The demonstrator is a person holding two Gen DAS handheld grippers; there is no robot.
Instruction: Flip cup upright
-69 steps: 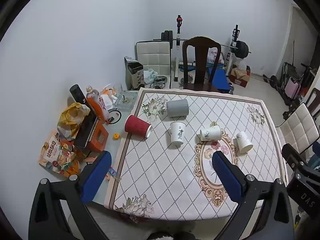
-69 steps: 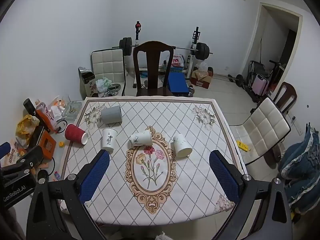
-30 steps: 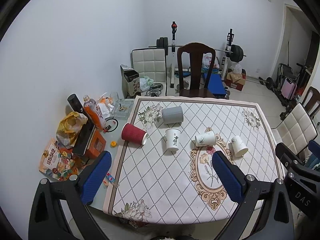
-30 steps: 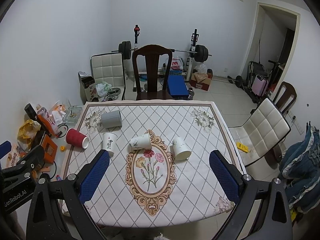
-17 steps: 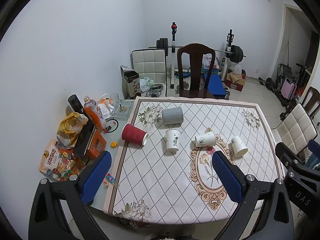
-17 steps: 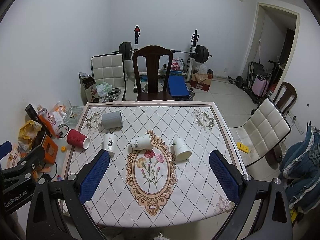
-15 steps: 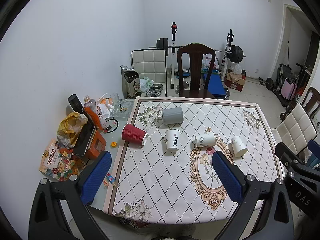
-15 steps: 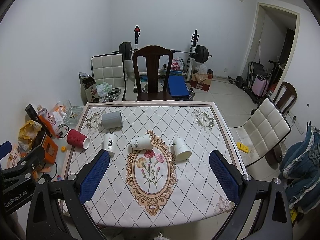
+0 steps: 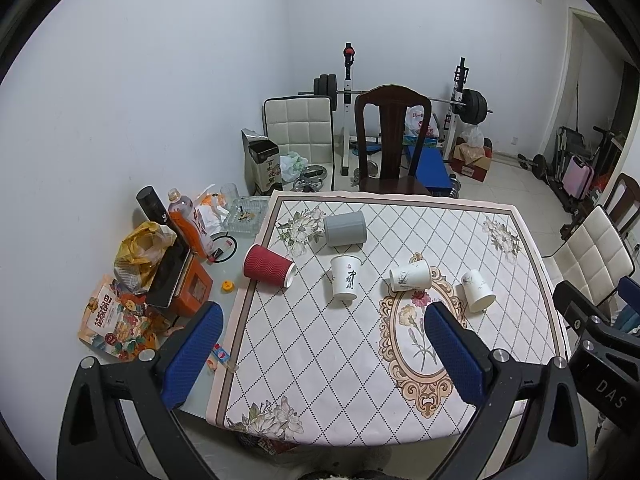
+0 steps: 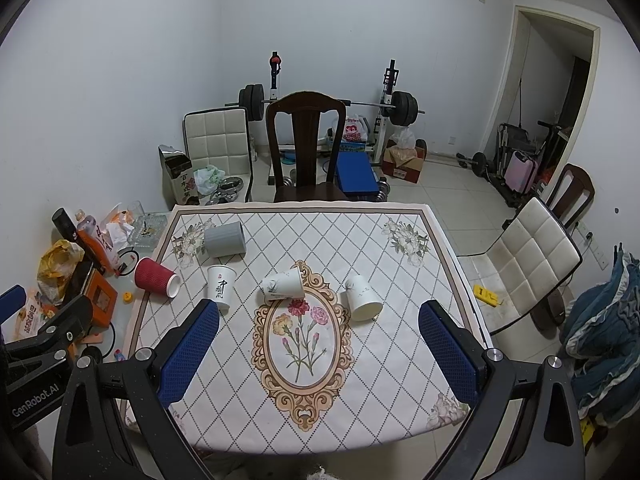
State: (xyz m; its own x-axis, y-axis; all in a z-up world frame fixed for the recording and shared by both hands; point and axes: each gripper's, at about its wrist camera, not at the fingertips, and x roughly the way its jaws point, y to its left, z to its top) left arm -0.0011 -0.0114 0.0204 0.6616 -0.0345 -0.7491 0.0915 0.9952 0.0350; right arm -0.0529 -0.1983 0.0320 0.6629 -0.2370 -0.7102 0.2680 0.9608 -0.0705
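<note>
I hold both grippers, left (image 9: 320, 350) and right (image 10: 318, 346), wide and empty above five tipped cups; red cup (image 9: 268, 266) lies nearest left.

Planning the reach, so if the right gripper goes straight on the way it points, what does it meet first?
Probably the tablecloth's flower medallion, on bare cloth just short of the tipped white cups. The right gripper is open and empty; depth is uncertain.
</note>
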